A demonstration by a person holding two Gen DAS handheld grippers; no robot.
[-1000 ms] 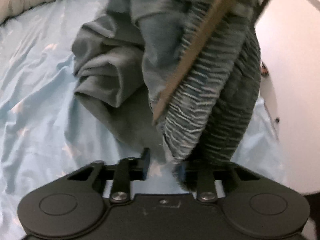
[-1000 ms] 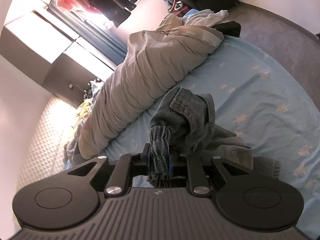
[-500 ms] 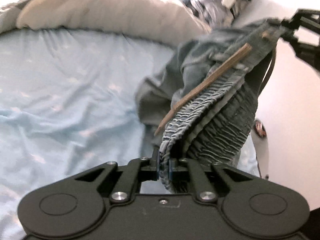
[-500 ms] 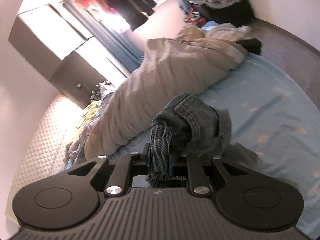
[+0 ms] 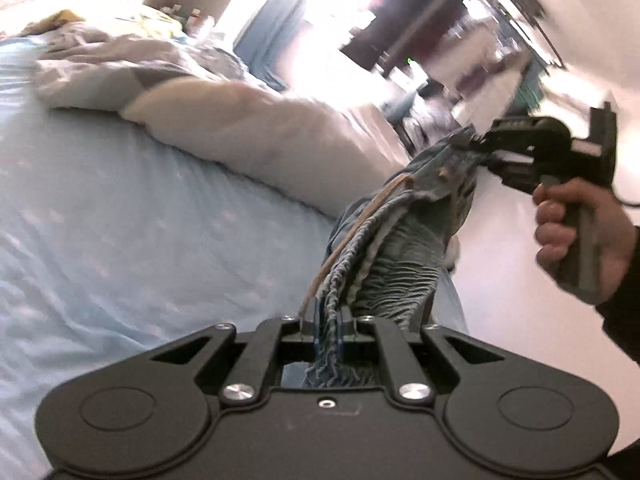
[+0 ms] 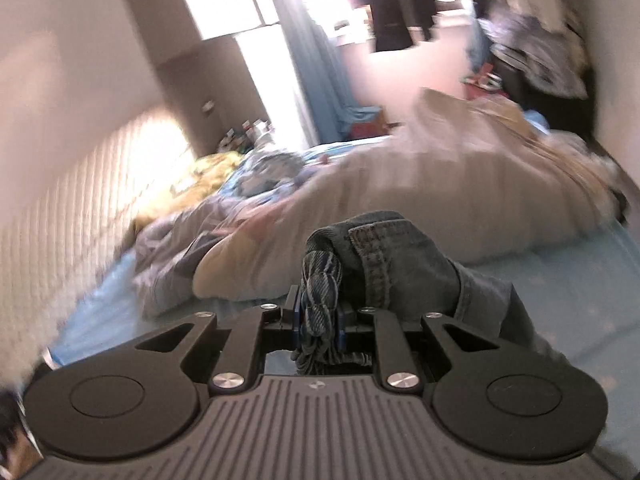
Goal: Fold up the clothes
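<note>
The denim garment (image 5: 404,236) hangs in the air above the bed, stretched by its gathered elastic waistband between the two tools, with a tan drawstring (image 5: 352,236) running along the band. The left hand-held gripper (image 5: 327,334) is clamped on one bunched end of the waistband; the right hand-held gripper (image 6: 318,326) is clamped on the other end, a twisted roll of denim (image 6: 384,264) rising just in front of its fingers. In the left wrist view the right tool (image 5: 536,152) shows at the far end of the cloth, its handle wrapped by the person's right hand (image 5: 576,236).

A second ago the garment lay heaped low on the sheet and the left jaws stood apart beside the waistband; half a second ago they had closed on it. Since then both tools have lifted, the band has pulled nearly straight, and both views have swung up toward the room, with heavy motion blur.

Below lies the light blue bed sheet (image 5: 132,216). A beige duvet (image 6: 460,200) is piled across the bed beyond the garment, with crumpled bedding (image 6: 264,176) beside it. Farther back are a blue curtain (image 6: 320,80), a bright window, dark hanging clothes (image 6: 400,4) and a quilted wall panel (image 6: 80,184).
</note>
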